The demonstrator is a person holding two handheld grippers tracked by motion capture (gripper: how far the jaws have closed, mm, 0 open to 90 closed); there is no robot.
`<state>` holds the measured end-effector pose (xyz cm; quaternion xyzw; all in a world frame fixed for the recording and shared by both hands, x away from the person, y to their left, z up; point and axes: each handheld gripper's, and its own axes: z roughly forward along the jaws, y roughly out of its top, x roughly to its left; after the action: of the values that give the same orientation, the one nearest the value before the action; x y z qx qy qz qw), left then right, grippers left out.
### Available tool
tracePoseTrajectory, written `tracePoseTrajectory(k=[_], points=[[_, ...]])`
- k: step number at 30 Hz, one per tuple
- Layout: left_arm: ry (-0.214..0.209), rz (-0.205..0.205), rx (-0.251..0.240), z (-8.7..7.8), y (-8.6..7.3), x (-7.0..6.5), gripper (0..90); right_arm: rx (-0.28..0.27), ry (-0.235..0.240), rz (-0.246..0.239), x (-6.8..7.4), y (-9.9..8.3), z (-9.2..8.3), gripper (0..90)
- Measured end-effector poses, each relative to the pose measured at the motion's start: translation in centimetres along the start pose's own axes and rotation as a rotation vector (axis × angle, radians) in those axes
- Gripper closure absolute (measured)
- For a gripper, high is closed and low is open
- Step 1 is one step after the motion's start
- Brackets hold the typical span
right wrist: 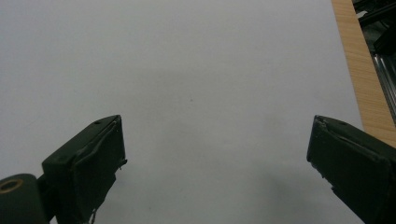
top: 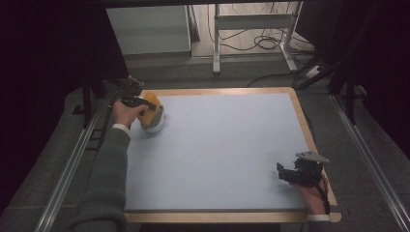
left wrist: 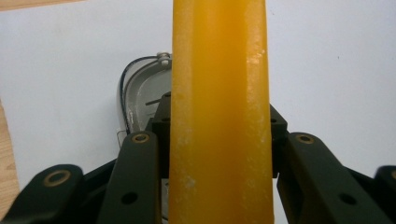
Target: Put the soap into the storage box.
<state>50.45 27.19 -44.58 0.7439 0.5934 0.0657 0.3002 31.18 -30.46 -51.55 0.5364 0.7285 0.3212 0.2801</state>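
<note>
Pale blue table (top: 222, 145) (wooden edge), dark room, cabled floor (top: 261, 43)

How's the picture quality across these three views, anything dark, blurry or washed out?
High view: dim overall, the surroundings nearly black, the table mat evenly lit. Left gripper view: the orange block sits so close to the lens that it looks soft, with pale glare down its right edge; the grey and white object behind is sharper. Right gripper view: the right gripper has dark, slightly soft jaws, and the mat shades darker toward the bottom.
</note>
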Motion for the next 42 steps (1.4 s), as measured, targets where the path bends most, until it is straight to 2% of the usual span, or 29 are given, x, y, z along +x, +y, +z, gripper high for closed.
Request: tracePoseTrajectory(k=[14, 20, 30, 31, 34, 37, 38, 39, 42], points=[[0.012, -0.04, 0.002, 1.5, -0.1, 0.4, 60.9, -0.002, -0.002, 0.004, -0.2, 0.0, 0.0, 4.3], [0.014, -0.062, 0.004, 2.5, -0.6, 0.8, 60.9, -0.001, -0.004, 0.001, -0.2, -0.1, 0.0, 4.3], [0.017, -0.089, 0.007, 2.9, -1.0, 1.1, 60.0, 0.004, -0.002, -0.001, -0.1, -0.1, 0.1, 4.3], [0.02, -0.09, -0.004, 2.7, -0.9, 1.2, 59.6, 0.004, -0.003, -0.001, -0.1, -0.1, 0.1, 4.3], [0.029, -0.081, -0.009, 2.3, -0.7, 0.9, 54.5, 0.003, -0.004, 0.0, -0.1, -0.1, 0.1, 4.3], [0.066, -0.066, -0.026, 1.5, -0.6, 0.9, 45.7, 0.004, -0.004, 0.0, -0.1, -0.1, 0.1, 4.3], [0.08, -0.061, -0.02, 1.4, -0.7, 1.0, 42.8, 0.003, -0.004, -0.003, -0.1, -0.1, 0.1, 4.4], [0.112, -0.058, 0.006, 1.4, -0.8, 1.2, 36.7, 0.002, -0.008, -0.009, 0.0, -0.1, 0.1, 4.3], [0.139, -0.034, 0.02, 1.1, -1.1, 1.3, 32.0, 0.004, -0.008, -0.011, 0.1, -0.1, 0.1, 4.3]])
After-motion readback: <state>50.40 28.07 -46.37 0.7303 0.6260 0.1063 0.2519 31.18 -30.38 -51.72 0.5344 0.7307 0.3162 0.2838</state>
